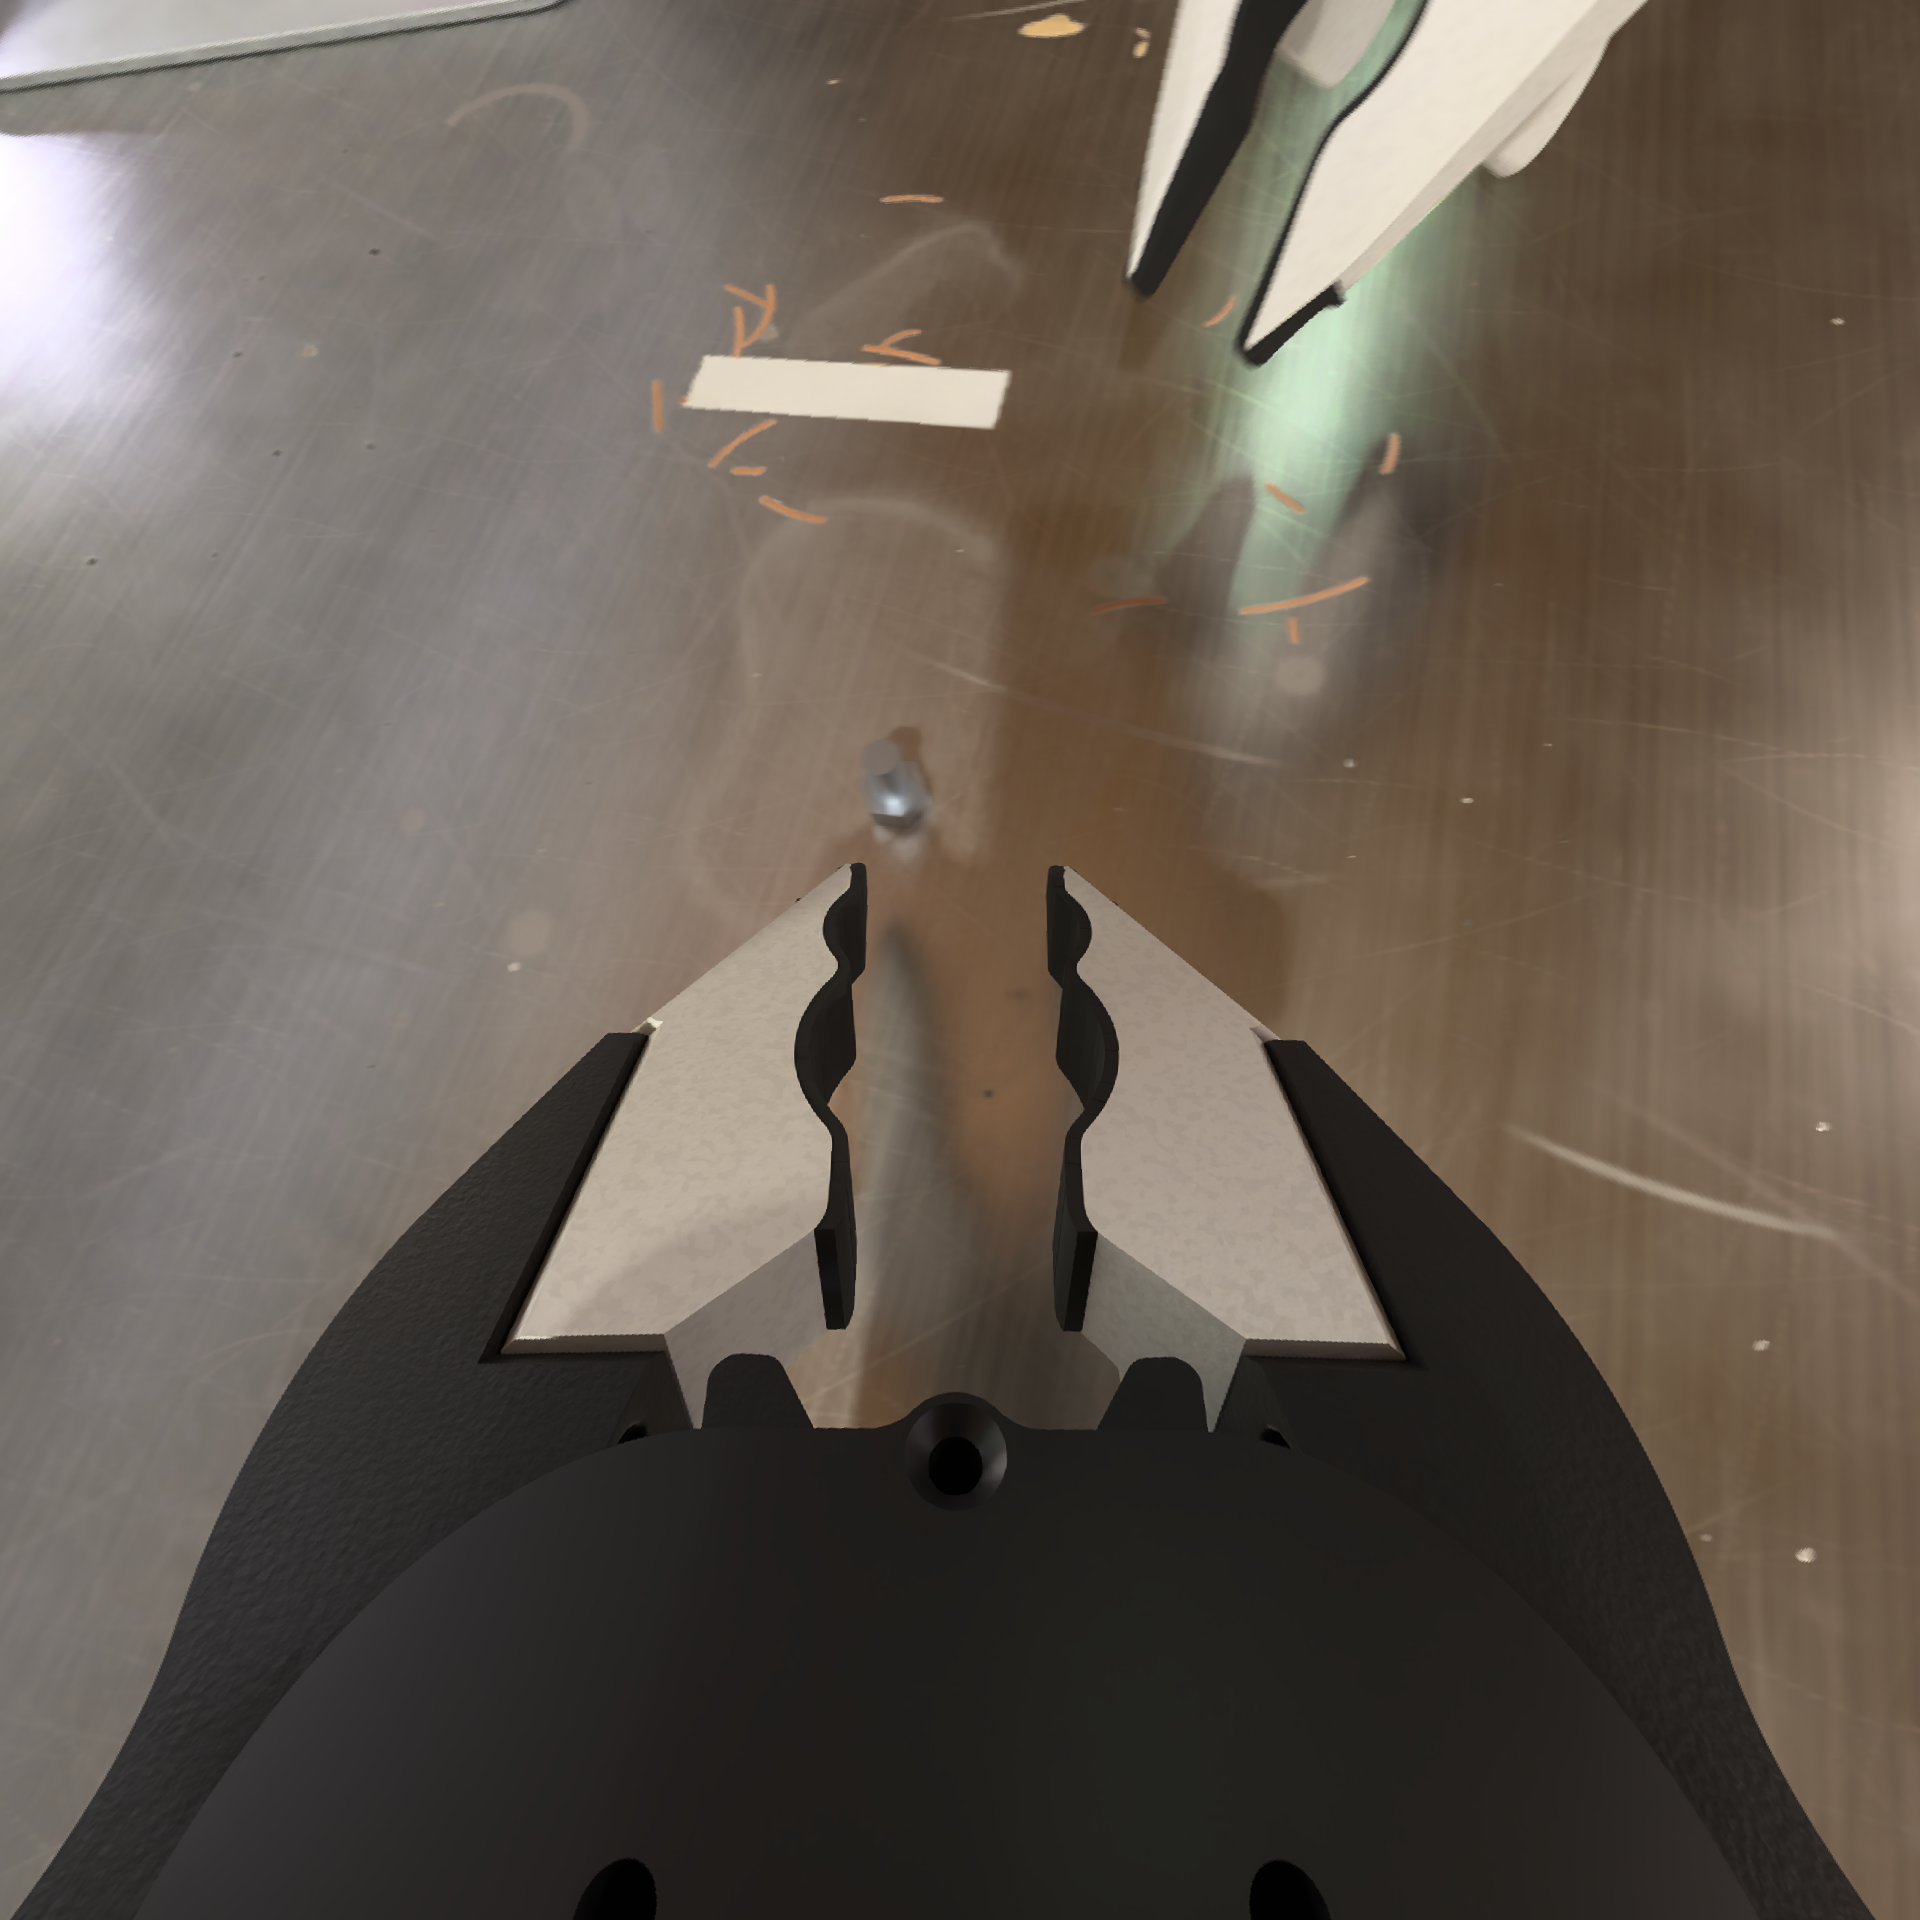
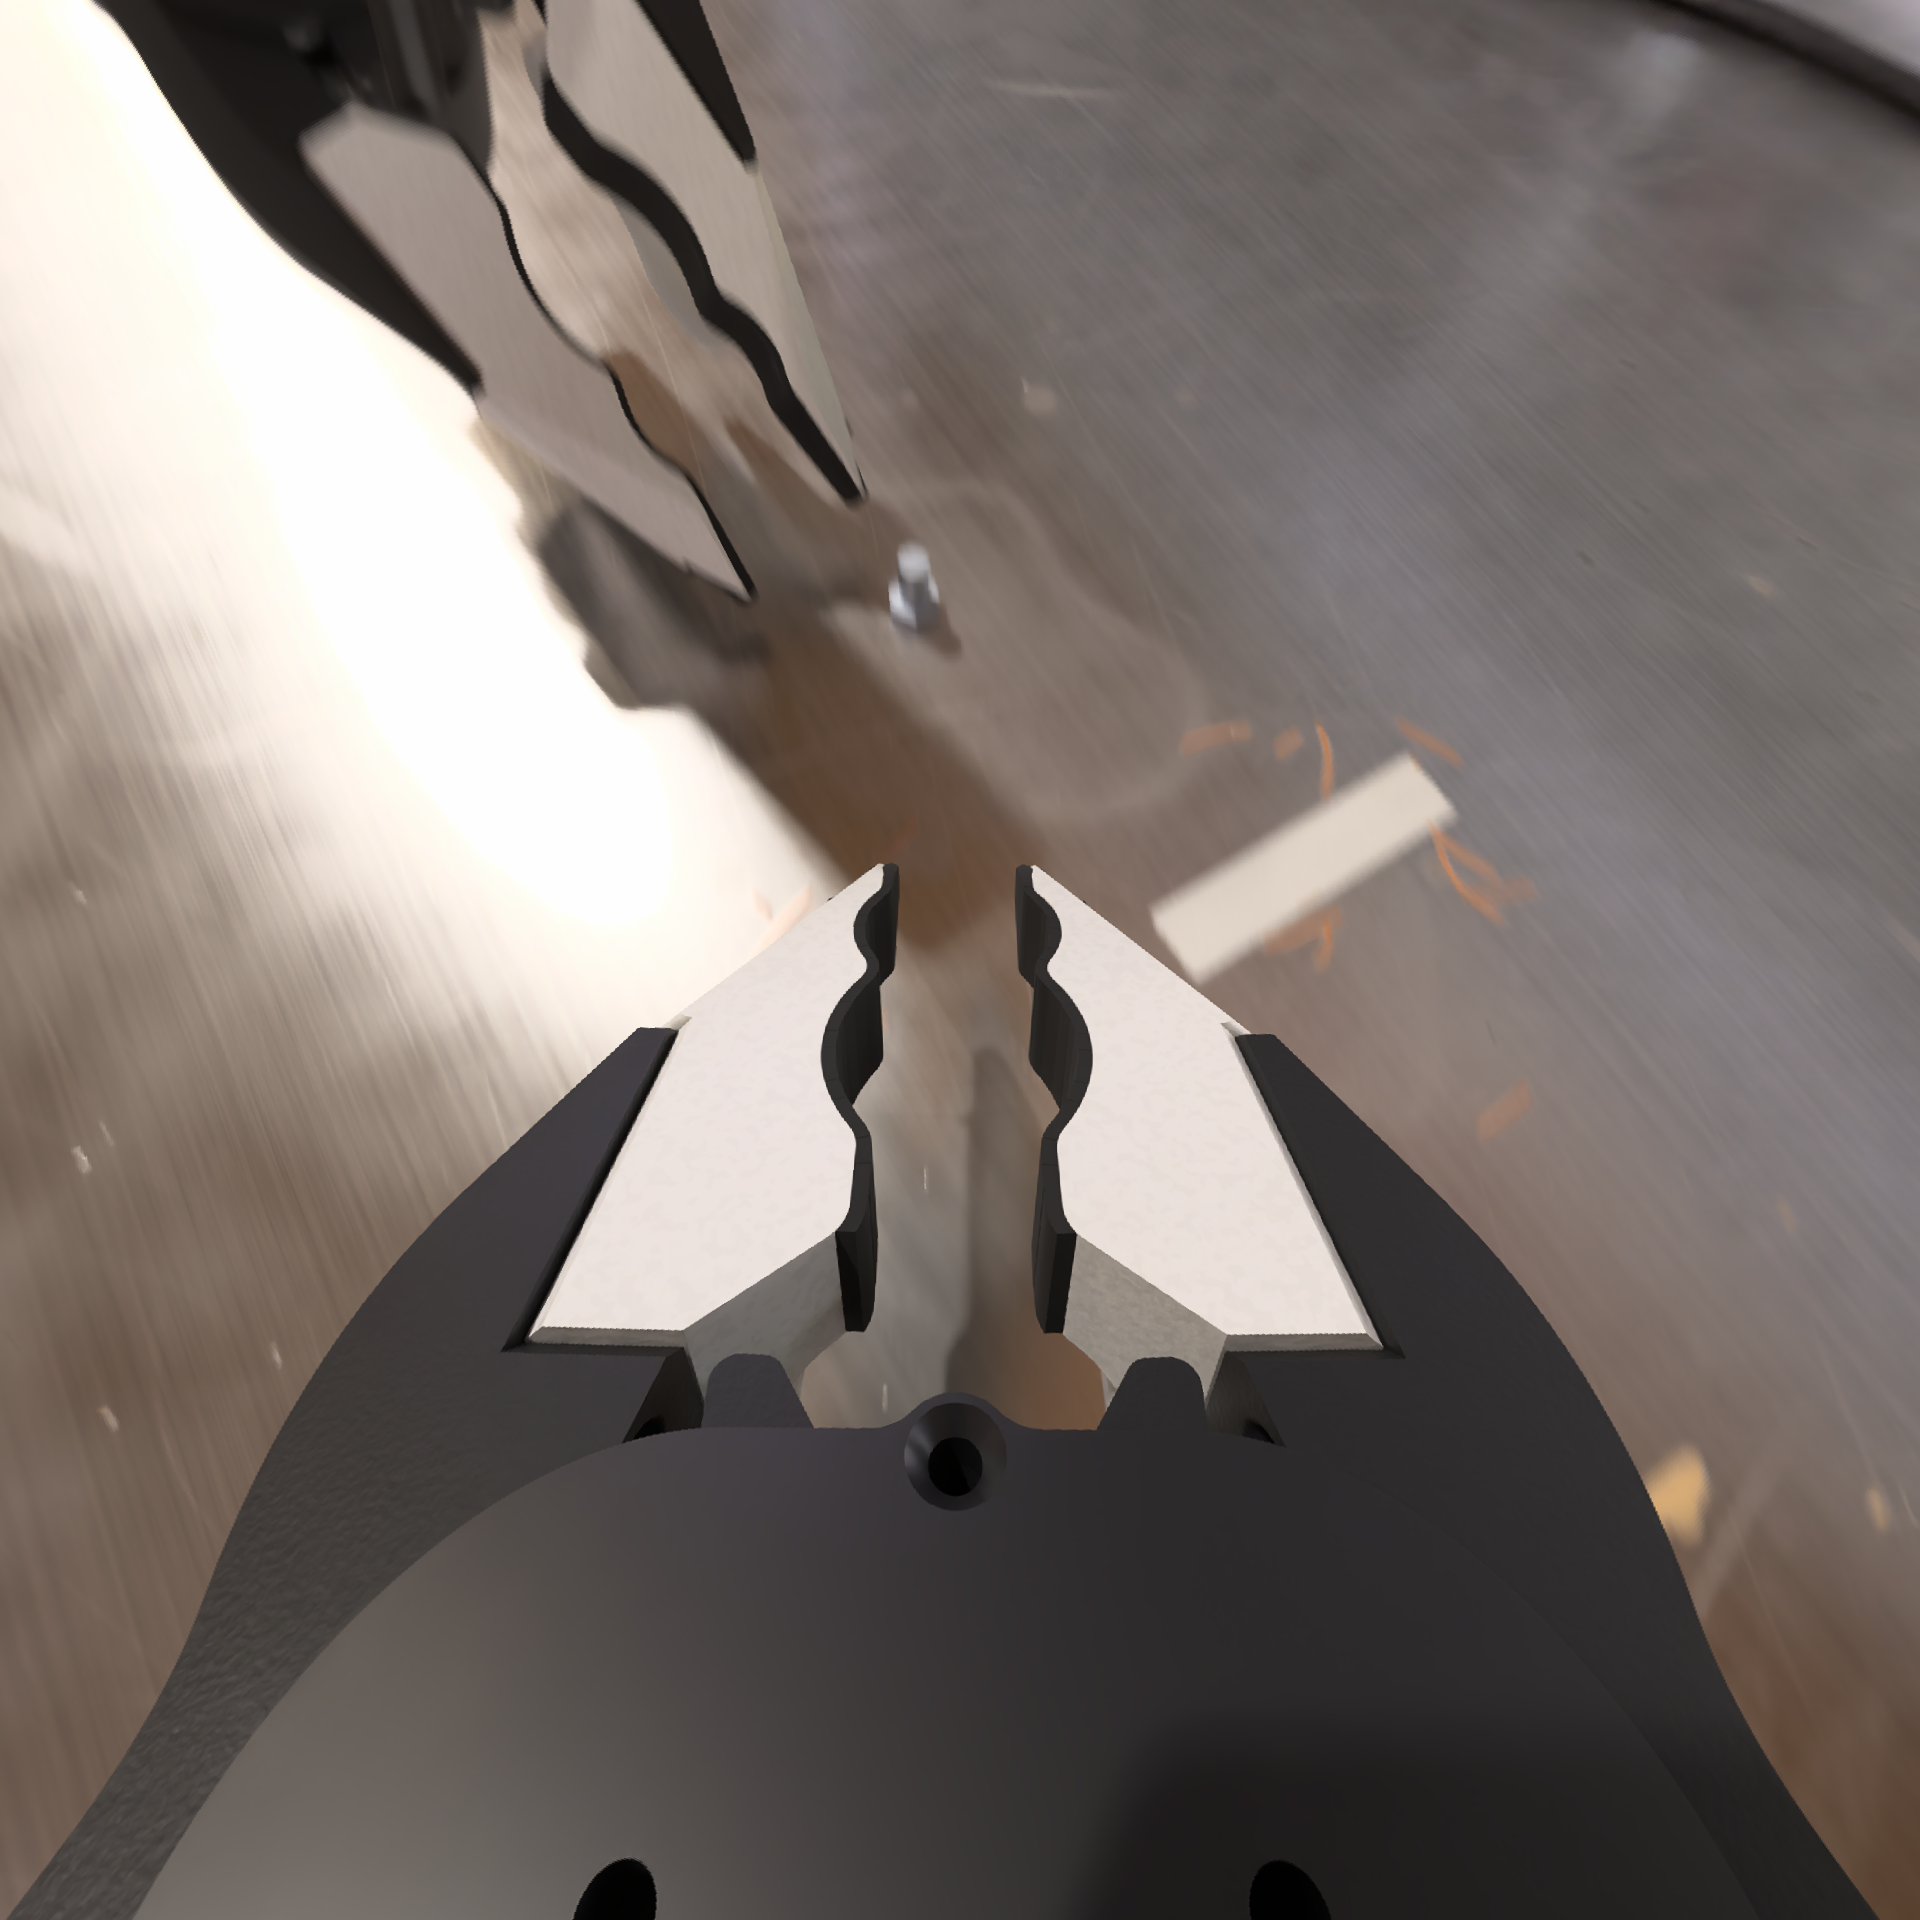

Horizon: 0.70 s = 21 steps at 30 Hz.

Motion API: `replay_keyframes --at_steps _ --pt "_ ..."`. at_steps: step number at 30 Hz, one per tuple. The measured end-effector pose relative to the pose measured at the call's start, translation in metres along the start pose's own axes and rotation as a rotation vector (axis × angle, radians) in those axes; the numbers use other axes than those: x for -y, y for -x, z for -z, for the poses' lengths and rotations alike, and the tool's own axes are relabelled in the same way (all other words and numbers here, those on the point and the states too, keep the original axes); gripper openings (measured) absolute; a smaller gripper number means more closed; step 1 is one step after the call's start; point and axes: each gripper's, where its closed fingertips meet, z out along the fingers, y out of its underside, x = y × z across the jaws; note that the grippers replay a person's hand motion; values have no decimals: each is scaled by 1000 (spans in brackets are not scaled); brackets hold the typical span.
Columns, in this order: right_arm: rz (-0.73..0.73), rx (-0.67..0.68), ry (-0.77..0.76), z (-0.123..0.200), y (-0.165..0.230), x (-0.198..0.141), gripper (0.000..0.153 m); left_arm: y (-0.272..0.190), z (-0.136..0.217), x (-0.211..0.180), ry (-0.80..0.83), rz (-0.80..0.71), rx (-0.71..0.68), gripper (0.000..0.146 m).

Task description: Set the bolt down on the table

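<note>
Silver bolt (image 1: pixel 896 798) rests on the scratched metal table (image 1: pixel 312 727), clear of both tongs. Left tongs (image 1: pixel 954 883) and right tongs (image 2: pixel 957 883) stand released, empty. Pale strip (image 1: pixel 847 391) lies nearby.

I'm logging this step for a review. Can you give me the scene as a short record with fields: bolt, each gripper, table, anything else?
bolt: small silver bolt resting on the table, head down, free of both grippers
left gripper: open, empty, just short of the bolt
right gripper: open, empty, farther from the bolt
table: scratched metal surface with orange marks
other: pale tape strip stuck flat beyond the bolt
task state: bolt appears set down
</note>
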Motion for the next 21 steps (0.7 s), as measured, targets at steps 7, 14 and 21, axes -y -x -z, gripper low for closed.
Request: replay_keyframes --at_steps 7,14,21 --pt "71 -121 -4 44 -2 -78 18 -32 -3 9 -27 -24 -44 35" --pt "48 -151 -53 43 -4 -81 0 -44 -9 16 -29 -4 -68 35" --pt "33 -99 -69 22 10 -62 0 -57 -24 30 -30 11 -95 34"
